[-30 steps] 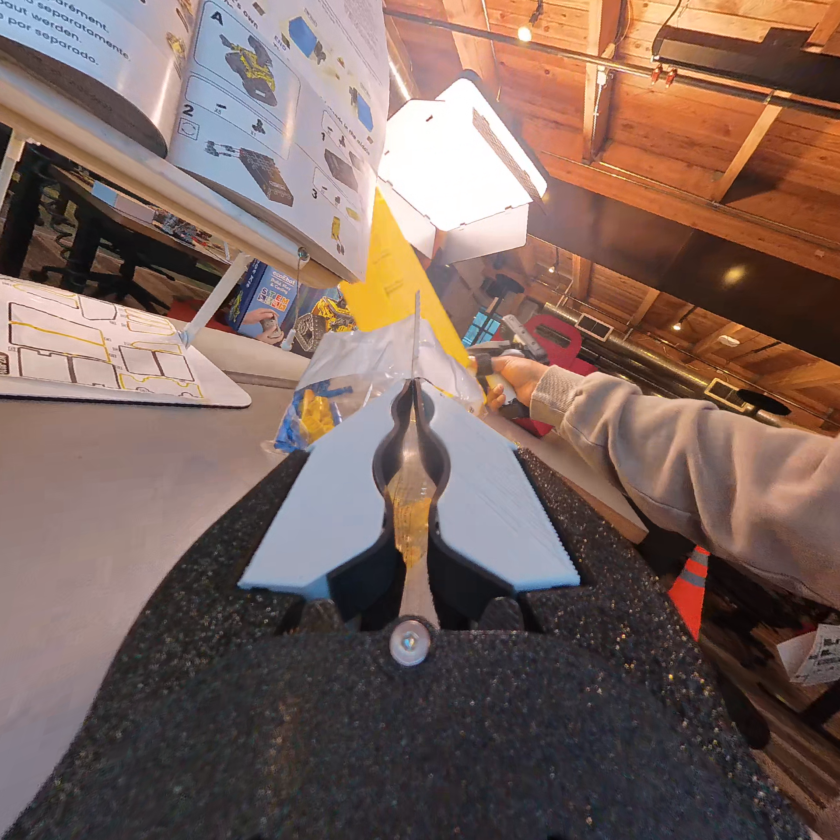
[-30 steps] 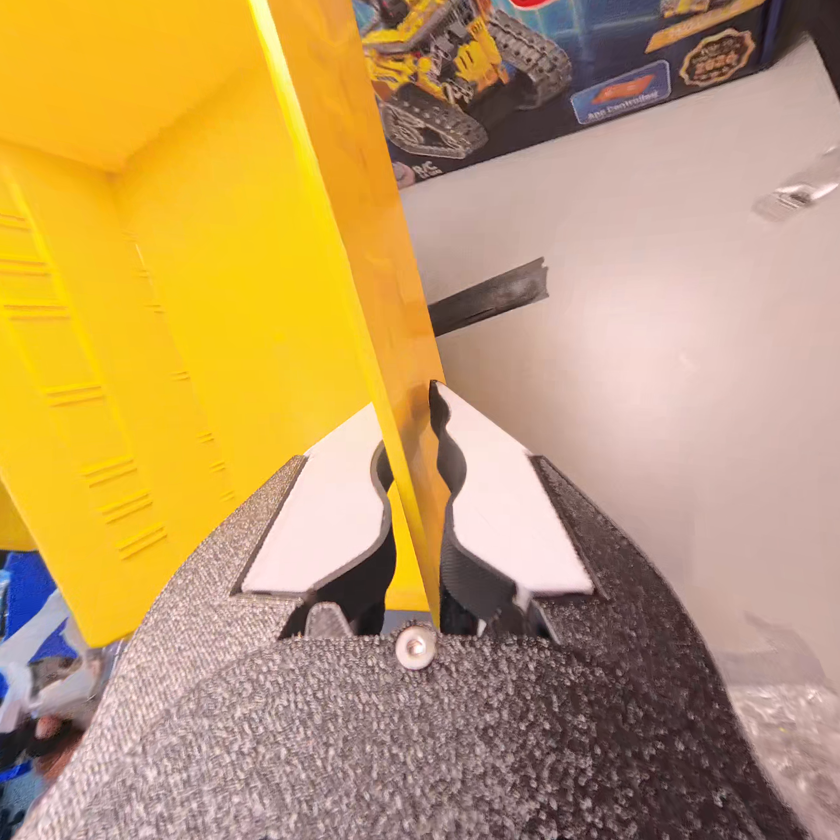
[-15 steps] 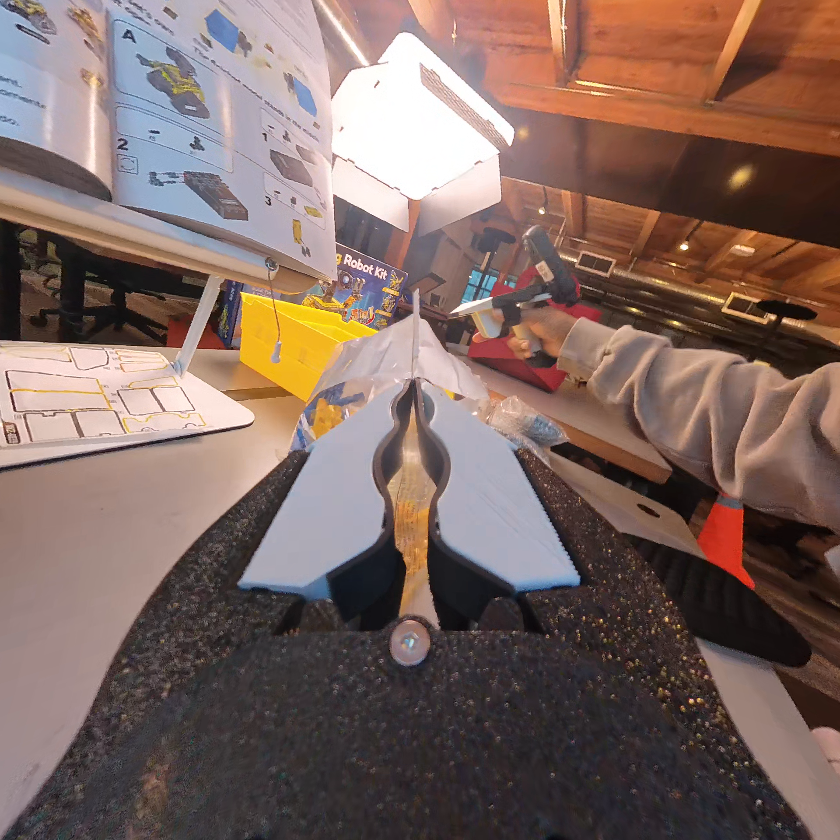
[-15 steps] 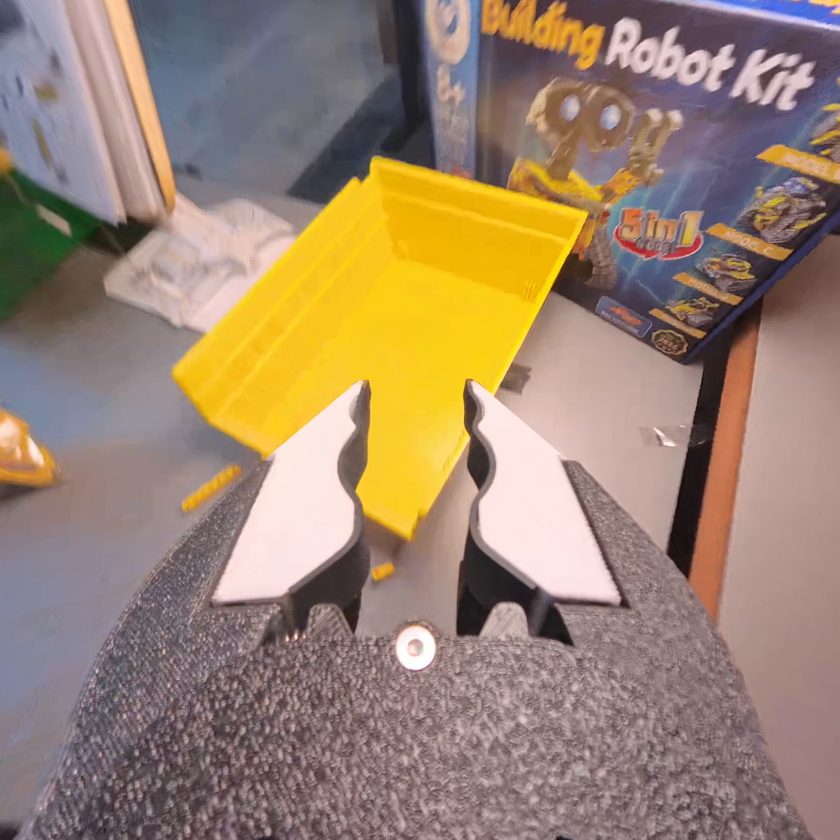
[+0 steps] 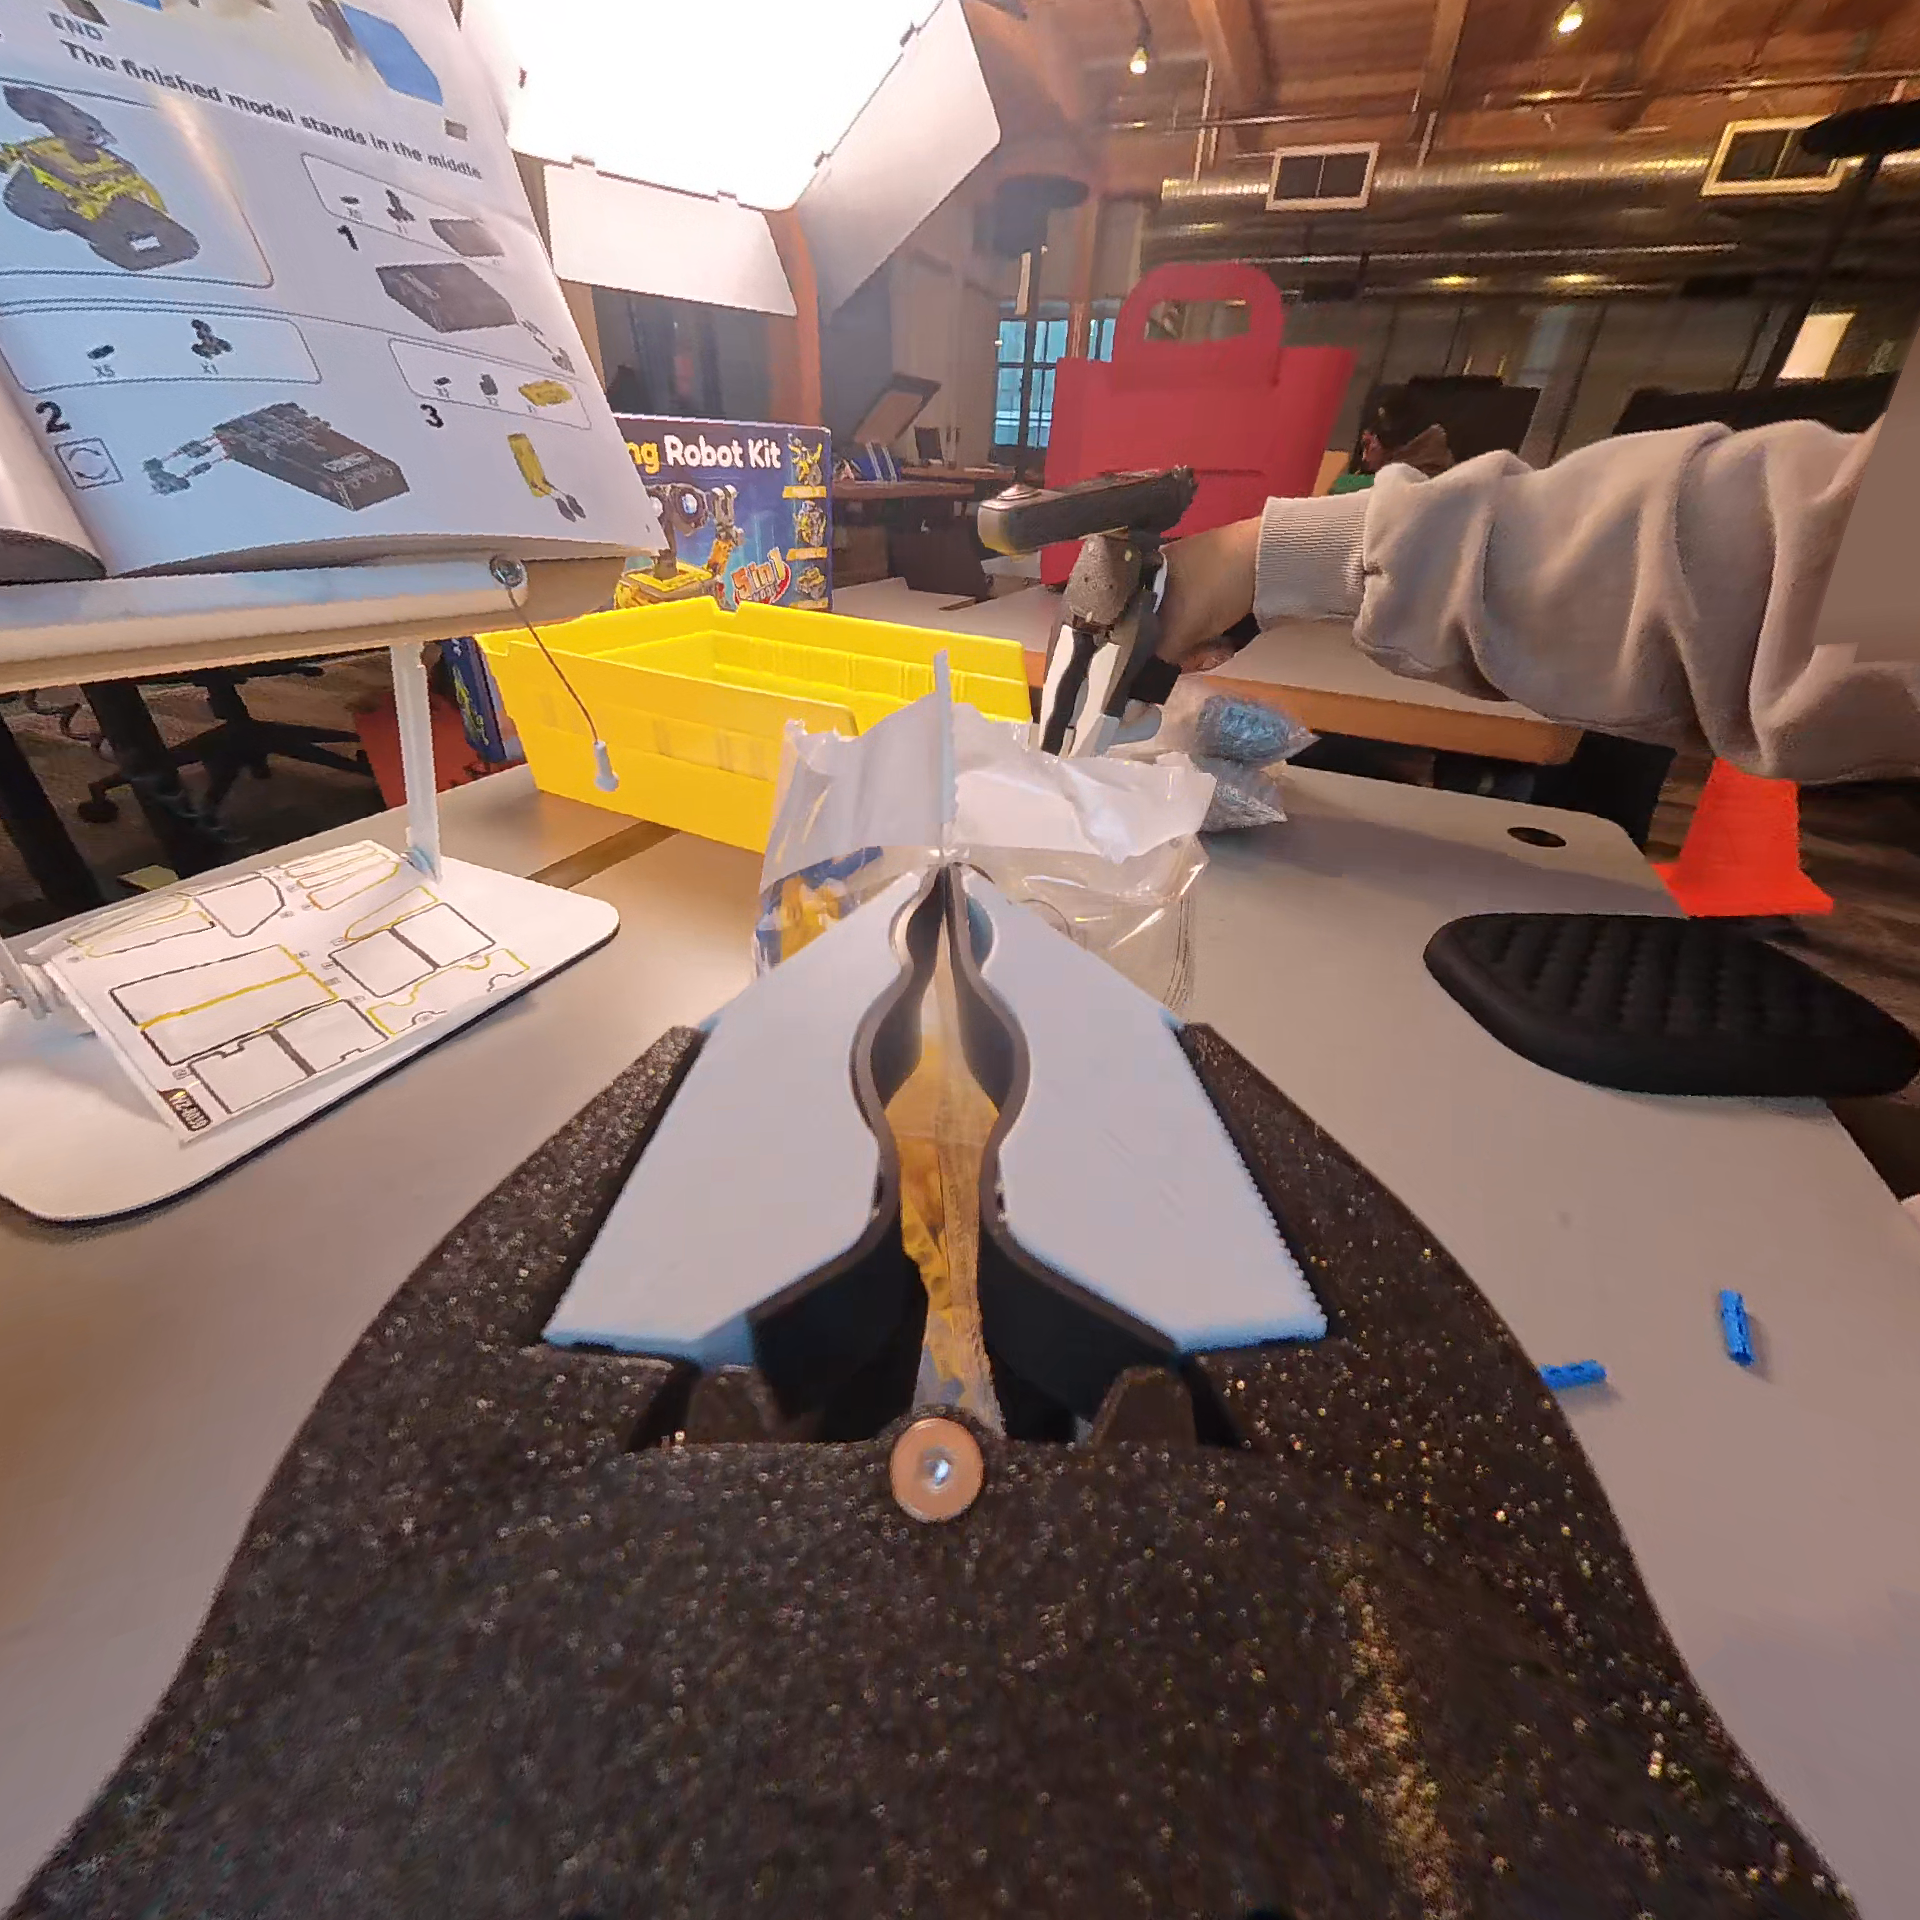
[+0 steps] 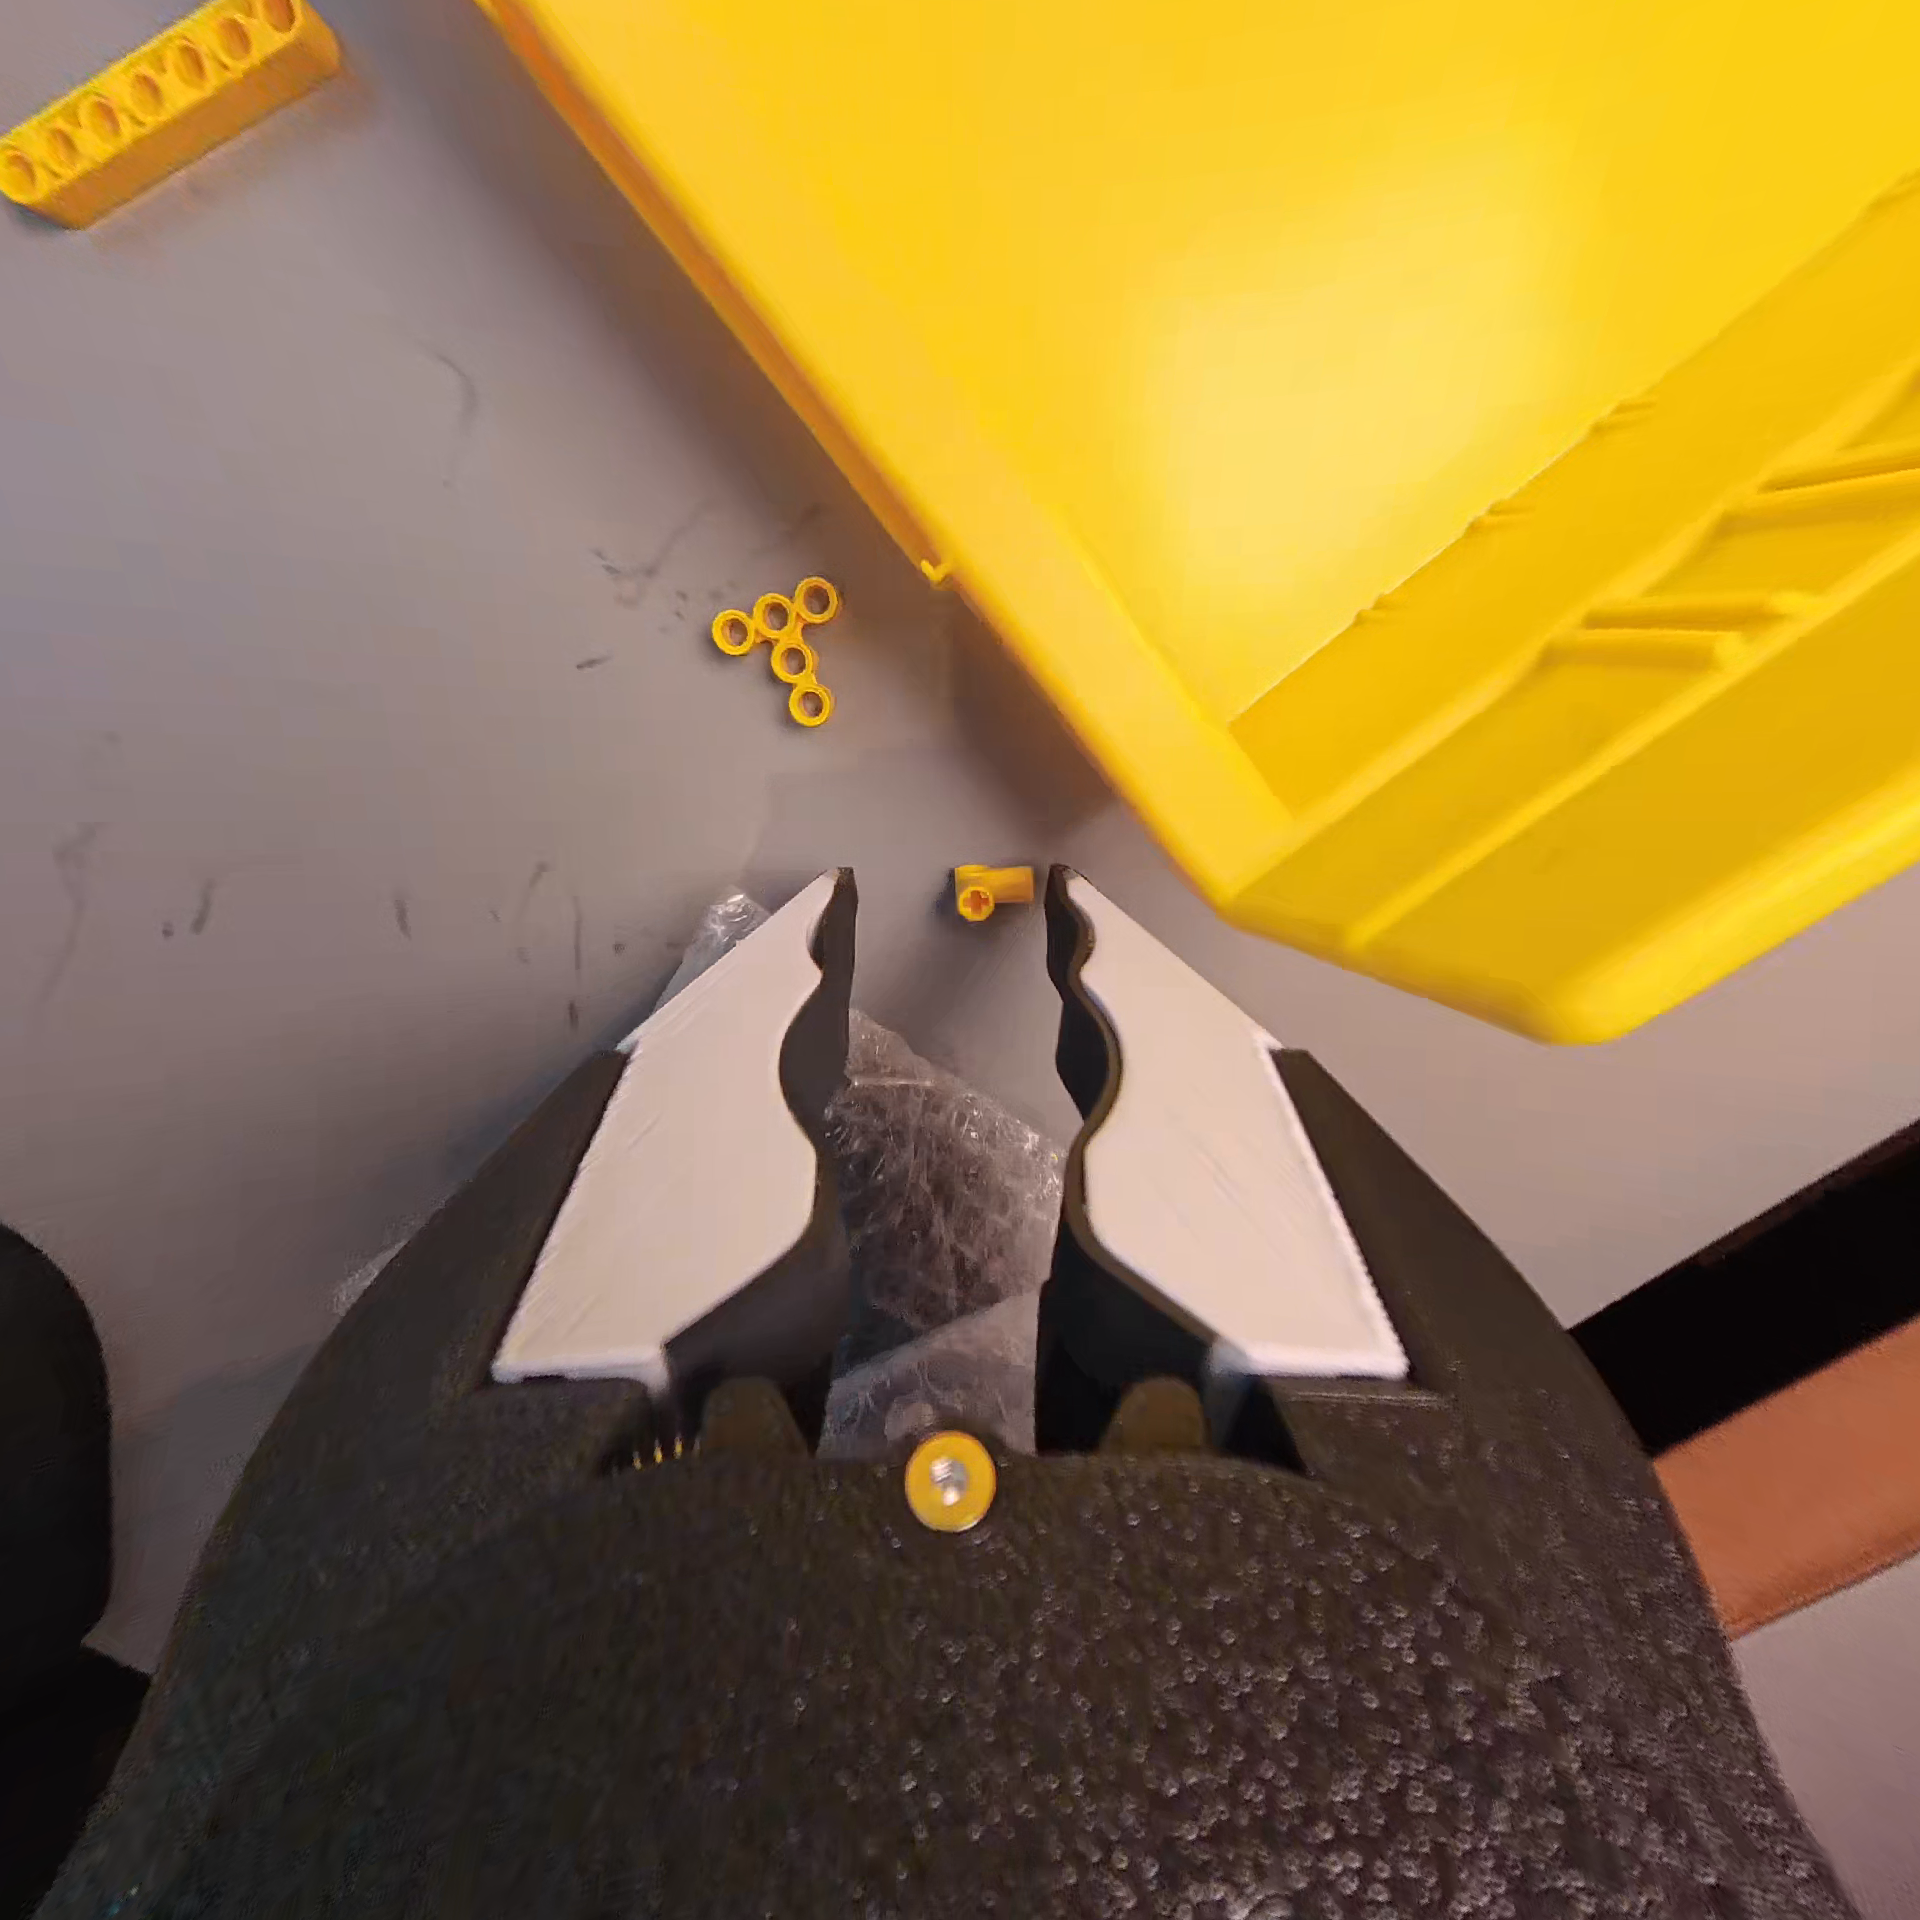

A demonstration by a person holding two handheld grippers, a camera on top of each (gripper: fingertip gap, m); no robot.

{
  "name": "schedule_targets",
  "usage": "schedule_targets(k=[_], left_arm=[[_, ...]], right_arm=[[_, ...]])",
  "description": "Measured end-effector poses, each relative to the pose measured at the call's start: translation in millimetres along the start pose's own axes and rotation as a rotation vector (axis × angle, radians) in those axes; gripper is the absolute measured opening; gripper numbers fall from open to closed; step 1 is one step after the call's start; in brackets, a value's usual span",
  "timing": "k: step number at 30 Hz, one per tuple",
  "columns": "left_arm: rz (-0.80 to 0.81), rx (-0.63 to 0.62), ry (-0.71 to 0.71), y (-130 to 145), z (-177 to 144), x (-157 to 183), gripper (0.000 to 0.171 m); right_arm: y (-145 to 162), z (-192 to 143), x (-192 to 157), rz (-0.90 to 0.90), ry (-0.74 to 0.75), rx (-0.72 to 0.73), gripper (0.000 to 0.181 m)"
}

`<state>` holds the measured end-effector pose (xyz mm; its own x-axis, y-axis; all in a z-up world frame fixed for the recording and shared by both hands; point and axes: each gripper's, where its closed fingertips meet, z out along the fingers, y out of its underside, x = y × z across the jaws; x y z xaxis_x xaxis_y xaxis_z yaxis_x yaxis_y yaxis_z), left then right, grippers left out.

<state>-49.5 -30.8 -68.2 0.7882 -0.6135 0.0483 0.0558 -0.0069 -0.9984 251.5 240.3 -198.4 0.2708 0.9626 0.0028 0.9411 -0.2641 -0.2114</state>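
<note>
Left gripper (image 5: 943,883) is clamped tight on a clear plastic bag (image 5: 977,810) of yellow and blue bits, near the yellow bin (image 5: 748,675). Right gripper (image 6: 951,883) hangs spread wide and empty, seemingly above another crinkly bag (image 6: 935,1164), 1 small yellow piece (image 6: 992,891) between its tips. I'd keep that pinch firm and level.

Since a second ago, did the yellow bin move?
Yes. The yellow bin was tipped up on end in the right gripper; now it sits flat on the table, in front of the kit box.

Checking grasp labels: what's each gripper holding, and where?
Left gripper pinches the clear plastic bag of yellow and blue parts along its flattened middle. Right gripper is open, holding nothing.
</note>
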Motion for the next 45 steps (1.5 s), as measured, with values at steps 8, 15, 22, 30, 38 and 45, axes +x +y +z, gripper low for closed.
schedule_targets(k=[8,15,22,30,38,45], left_arm=[[0.006,-0.017,0.014,5,-4,2,0.0],[-0.001,-0.029,0.038,9,0,6,0.0],[0.026,-0.041,0.052,10,2,15,0.0],[0.024,-0.044,0.072,11,2,17,0.0],[0.021,-0.045,0.24,12,2,42,0.0],[0.065,-0.052,0.295,14,-3,54,0.0]], right_arm=[[5,10,1,-0.028,-0.021,-0.03,0.0],[-16,-53,-3,-0.119,0.119,0.124,0.0],[21,-6,17,-0.06,0.128,-0.101,0.021],[1,-27,-12,-0.128,0.065,0.0,0.006],[-139,-151,-231,-0.529,-0.226,0.636,0.006],[-182,-116,-320,-0.734,-0.256,0.622,0.009]])
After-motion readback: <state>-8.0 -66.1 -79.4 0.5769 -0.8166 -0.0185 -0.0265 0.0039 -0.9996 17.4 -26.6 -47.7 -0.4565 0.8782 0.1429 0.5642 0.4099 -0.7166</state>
